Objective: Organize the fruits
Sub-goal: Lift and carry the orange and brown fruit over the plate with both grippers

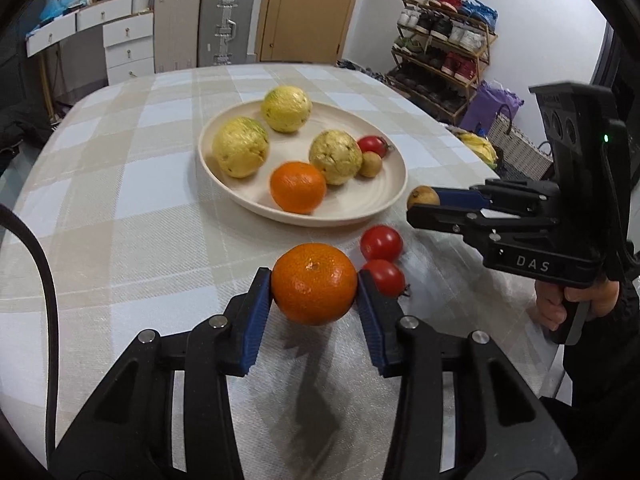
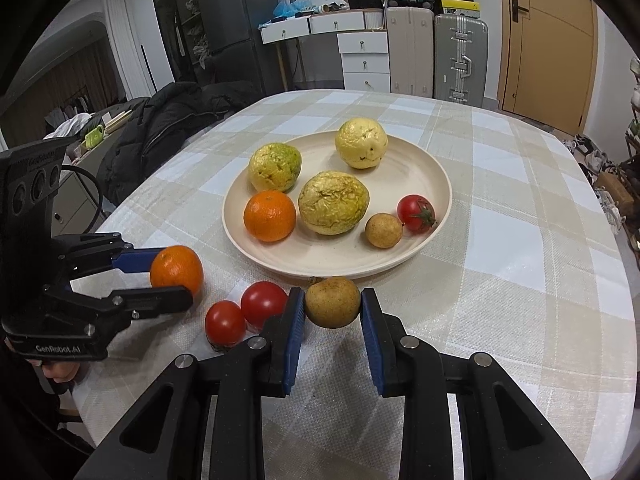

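My left gripper [image 1: 315, 286] is shut on an orange [image 1: 315, 283], held just above the tablecloth near the plate's front; it also shows in the right wrist view [image 2: 177, 269]. My right gripper [image 2: 332, 304] is shut on a small brown fruit [image 2: 332, 302], seen at the plate's right edge in the left wrist view [image 1: 423, 197]. The cream plate [image 1: 380, 204] holds three yellow-green fruits [image 1: 240, 147], an orange [image 1: 298, 187], a small brown fruit [image 1: 371, 164] and a tomato [image 1: 373, 145]. Two tomatoes [image 1: 381, 243] lie on the cloth between the grippers.
The checked tablecloth [image 1: 120, 208] covers a rounded table. A shoe rack [image 1: 440, 48] and a basket [image 1: 516, 148] stand beyond the table's right edge. A dark jacket [image 2: 160, 132] lies past the left edge in the right wrist view.
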`<state>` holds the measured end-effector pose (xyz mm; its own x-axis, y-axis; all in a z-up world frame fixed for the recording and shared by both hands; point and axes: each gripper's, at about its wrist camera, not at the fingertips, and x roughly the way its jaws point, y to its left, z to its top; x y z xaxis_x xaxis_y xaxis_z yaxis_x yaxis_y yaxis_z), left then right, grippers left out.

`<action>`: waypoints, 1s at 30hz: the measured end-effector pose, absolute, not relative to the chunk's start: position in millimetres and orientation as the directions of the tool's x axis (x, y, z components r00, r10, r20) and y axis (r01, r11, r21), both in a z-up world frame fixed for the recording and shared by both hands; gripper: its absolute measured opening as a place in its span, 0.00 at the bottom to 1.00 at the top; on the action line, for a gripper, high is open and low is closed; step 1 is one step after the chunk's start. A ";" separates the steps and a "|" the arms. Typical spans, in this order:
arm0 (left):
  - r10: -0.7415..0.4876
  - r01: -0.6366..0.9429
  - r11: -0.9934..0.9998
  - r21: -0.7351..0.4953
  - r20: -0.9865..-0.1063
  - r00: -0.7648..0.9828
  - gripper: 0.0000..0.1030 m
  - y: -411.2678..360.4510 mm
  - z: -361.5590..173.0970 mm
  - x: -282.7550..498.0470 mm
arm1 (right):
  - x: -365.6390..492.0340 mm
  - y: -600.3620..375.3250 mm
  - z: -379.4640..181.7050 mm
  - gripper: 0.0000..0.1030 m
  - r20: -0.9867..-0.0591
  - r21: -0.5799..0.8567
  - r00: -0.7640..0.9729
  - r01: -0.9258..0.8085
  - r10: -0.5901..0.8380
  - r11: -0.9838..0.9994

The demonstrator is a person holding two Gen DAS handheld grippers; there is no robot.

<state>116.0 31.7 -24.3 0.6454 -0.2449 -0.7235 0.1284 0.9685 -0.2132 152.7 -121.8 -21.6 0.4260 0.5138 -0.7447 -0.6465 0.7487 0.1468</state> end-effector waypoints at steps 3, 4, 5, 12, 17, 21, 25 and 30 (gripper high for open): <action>-0.229 0.115 0.972 -0.205 -0.712 0.664 0.38 37.5 -18.2 116.6 | 152.4 -124.2 -16.8 0.28 -0.728 0.155 0.439 -0.644 0.527 0.750; -0.223 0.112 0.973 -0.200 -0.711 0.667 0.38 39.1 -17.1 117.4 | 152.5 -124.6 -15.2 0.28 -0.724 0.156 0.442 -0.643 0.530 0.749; -0.213 0.105 0.975 -0.194 -0.709 0.672 0.38 40.4 -15.7 118.1 | 152.2 -125.3 -13.2 0.28 -0.718 0.157 0.447 -0.643 0.534 0.749; -0.176 0.064 0.981 -0.184 -0.694 0.698 0.38 51.7 -7.3 126.5 | 153.6 -131.3 -2.0 0.28 -0.681 0.166 0.482 -0.632 0.551 0.757; -0.154 0.049 0.984 -0.170 -0.684 0.713 0.38 51.9 -2.4 137.0 | 155.3 -135.7 3.6 0.28 -0.663 0.173 0.500 -0.621 0.557 0.764; -0.138 0.035 0.986 -0.162 -0.685 0.715 0.38 51.5 -1.7 146.6 | 157.8 -137.8 7.8 0.28 -0.653 0.181 0.506 -0.618 0.563 0.765; -0.129 0.018 0.986 -0.166 -0.688 0.714 0.38 53.4 -2.6 156.4 | 160.6 -136.2 9.0 0.28 -0.653 0.179 0.502 -0.624 0.567 0.760; -0.120 0.005 0.986 -0.165 -0.695 0.709 0.38 55.1 -5.9 166.5 | 162.4 -131.9 6.6 0.28 -0.659 0.180 0.493 -0.630 0.568 0.755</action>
<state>166.5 55.1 -5.9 0.7086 -0.1202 -0.6953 0.0050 0.9862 -0.1654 162.4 -131.9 6.6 0.4929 0.5683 -0.6589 -0.6304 0.7552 0.1797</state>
